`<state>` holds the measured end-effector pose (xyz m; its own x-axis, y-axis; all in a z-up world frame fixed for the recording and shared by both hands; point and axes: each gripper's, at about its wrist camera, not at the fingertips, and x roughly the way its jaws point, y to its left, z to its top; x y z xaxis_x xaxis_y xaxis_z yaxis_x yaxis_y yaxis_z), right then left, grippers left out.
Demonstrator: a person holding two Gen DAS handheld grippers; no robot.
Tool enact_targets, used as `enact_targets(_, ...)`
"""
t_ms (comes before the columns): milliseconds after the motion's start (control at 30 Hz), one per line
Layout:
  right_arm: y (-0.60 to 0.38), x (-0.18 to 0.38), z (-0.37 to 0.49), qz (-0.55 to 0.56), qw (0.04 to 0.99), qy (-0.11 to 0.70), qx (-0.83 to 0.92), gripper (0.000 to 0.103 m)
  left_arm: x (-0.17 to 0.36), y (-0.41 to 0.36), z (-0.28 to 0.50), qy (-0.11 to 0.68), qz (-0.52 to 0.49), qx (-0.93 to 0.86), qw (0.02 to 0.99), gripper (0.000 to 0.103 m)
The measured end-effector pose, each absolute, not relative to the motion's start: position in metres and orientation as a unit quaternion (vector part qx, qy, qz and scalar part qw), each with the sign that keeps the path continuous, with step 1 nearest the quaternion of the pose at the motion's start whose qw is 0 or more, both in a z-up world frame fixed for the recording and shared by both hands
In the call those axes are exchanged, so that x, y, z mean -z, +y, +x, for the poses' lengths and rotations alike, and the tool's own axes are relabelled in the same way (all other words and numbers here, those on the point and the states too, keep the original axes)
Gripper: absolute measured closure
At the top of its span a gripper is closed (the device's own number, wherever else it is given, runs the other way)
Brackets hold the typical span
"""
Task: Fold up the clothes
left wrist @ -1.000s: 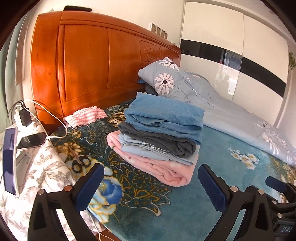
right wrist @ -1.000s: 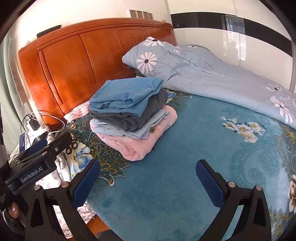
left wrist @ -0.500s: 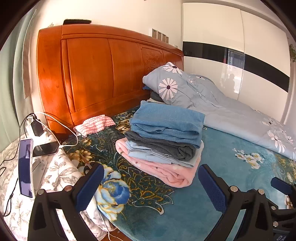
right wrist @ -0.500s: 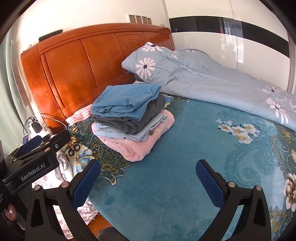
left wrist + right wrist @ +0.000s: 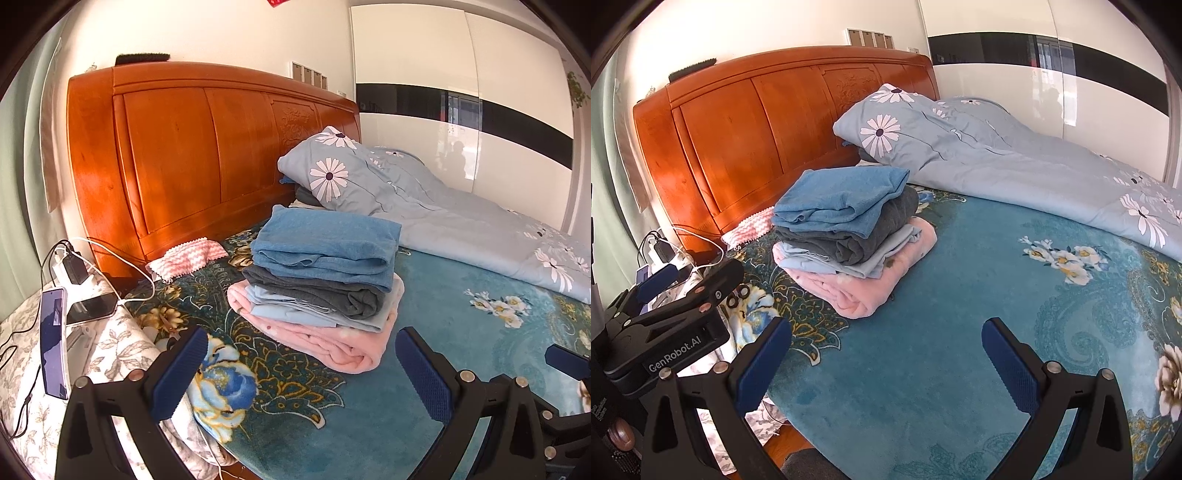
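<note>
Both my grippers hang over the near edge of the bed (image 5: 461, 332), fingers spread wide and holding nothing: the left gripper (image 5: 301, 369) and the right gripper (image 5: 886, 354). The stack of folded clothes (image 5: 321, 284) sits on the teal blanket ahead, four pieces: blue on top, dark grey, pale blue, pink at the bottom. Behind it lie a floral duvet (image 5: 424, 199) and the wooden headboard (image 5: 192, 155); a pink-white cloth (image 5: 188, 256) lies just beside the stack. My left view shows two phones (image 5: 55, 332) and charger cables on the bedside. My right view shows scissors (image 5: 738, 295) near the bed's edge.
</note>
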<state>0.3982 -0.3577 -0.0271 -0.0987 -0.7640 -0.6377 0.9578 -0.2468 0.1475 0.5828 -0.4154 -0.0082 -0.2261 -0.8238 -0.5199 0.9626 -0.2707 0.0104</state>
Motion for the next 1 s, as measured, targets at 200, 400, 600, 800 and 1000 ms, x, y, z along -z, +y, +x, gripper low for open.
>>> enact_targets(200, -0.360, 0.031, 0.397, 0.319, 0.591, 0.157, 0.724, 0.000, 0.012, -0.416, 0.580, 0.158, 0.224, 0.770, 0.576, 0.000)
enact_targets(400, -0.361, 0.035, 0.400, 0.321, 0.593, 0.163, 0.720, 0.000, 0.015, -0.416, 0.578, 0.162, 0.225, 0.771, 0.573, 0.000)
enact_targets(600, -0.363, 0.038, 0.399, 0.324, 0.592, 0.164, 0.719, 0.000, 0.016, -0.416, 0.578, 0.161, 0.226, 0.770, 0.575, 0.000)
enact_targets(800, -0.364, 0.040, 0.397, 0.327, 0.590, 0.166, 0.719, 0.000, 0.018, -0.417, 0.576, 0.162, 0.227, 0.770, 0.574, 0.000)
enact_targets(1000, -0.367, 0.045, 0.397, 0.332, 0.588, 0.172, 0.717, 0.000, 0.023, -0.418, 0.576, 0.160, 0.232, 0.766, 0.578, 0.000)
